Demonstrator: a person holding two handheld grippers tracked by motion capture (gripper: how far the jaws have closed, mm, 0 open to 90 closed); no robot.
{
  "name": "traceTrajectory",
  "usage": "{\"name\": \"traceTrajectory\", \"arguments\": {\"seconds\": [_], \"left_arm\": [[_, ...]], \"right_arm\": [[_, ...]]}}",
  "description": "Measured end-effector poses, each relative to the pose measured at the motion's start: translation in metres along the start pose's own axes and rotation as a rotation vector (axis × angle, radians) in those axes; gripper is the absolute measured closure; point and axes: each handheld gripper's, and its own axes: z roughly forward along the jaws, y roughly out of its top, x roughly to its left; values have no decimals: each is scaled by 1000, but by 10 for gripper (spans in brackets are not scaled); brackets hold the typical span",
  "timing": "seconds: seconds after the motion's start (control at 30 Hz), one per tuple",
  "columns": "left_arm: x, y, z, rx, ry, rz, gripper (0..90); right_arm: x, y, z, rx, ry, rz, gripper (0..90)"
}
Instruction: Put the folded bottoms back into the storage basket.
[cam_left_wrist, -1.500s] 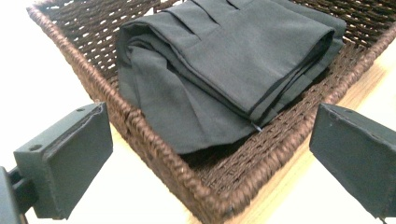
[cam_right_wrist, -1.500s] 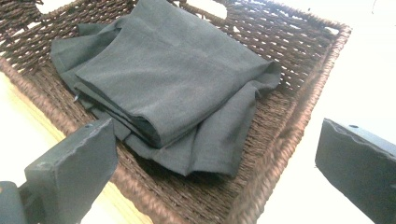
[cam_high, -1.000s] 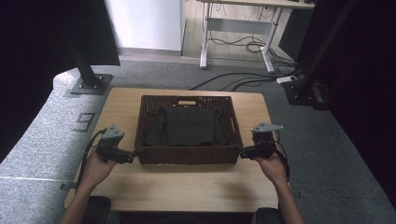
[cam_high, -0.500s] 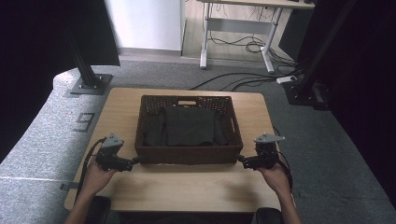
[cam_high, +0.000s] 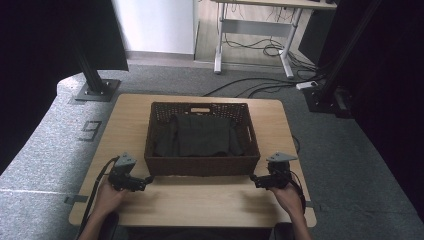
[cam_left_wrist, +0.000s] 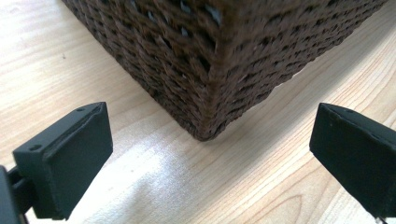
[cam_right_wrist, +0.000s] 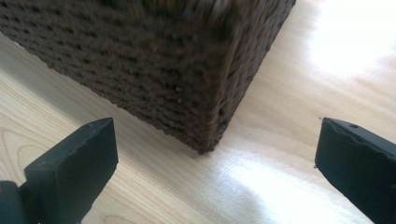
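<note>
A dark brown woven basket (cam_high: 202, 165) stands in the middle of the wooden table (cam_high: 200, 200), with dark folded cloth (cam_high: 200, 135) inside it. My left gripper (cam_high: 148, 179) lies low on the table at the basket's near left corner (cam_left_wrist: 210, 116), open, jaws spread wide with nothing between them. My right gripper (cam_high: 253, 179) rests at the near right corner (cam_right_wrist: 210, 126), also open and empty. Both point inward at the basket's corners without touching it.
The table's front edge is close behind the person's hands (cam_high: 107, 197). Bare wood runs along the front of the basket. Black stand bases (cam_high: 95, 90) and cables (cam_high: 260, 87) lie on the grey floor beyond the table.
Both grippers have drawn back toward the person and dropped lower, from beside the basket's side walls to its near corners. The basket has not moved.
</note>
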Motion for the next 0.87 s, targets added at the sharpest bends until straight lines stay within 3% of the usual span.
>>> {"name": "traceTrajectory", "arguments": {"seconds": [0.1,0.23,0.37,0.5,0.6,0.87], "left_arm": [[-1,-5,6,18,6,-1,0],[-4,-9,14,63,21,35,0],[-4,-14,24,84,0,20,0],[-3,-18,29,114,17,26,0],[-6,-20,32,119,59,56,0],[-6,-20,32,120,62,52,0]], "right_arm": [[2,-7,7,9,7,12,0],[4,-15,15,20,6,18,0],[6,-25,25,41,4,27,0],[10,-33,34,71,-4,13,0],[14,-37,40,66,-23,-6,0],[16,-38,41,48,-25,0,0]]}}
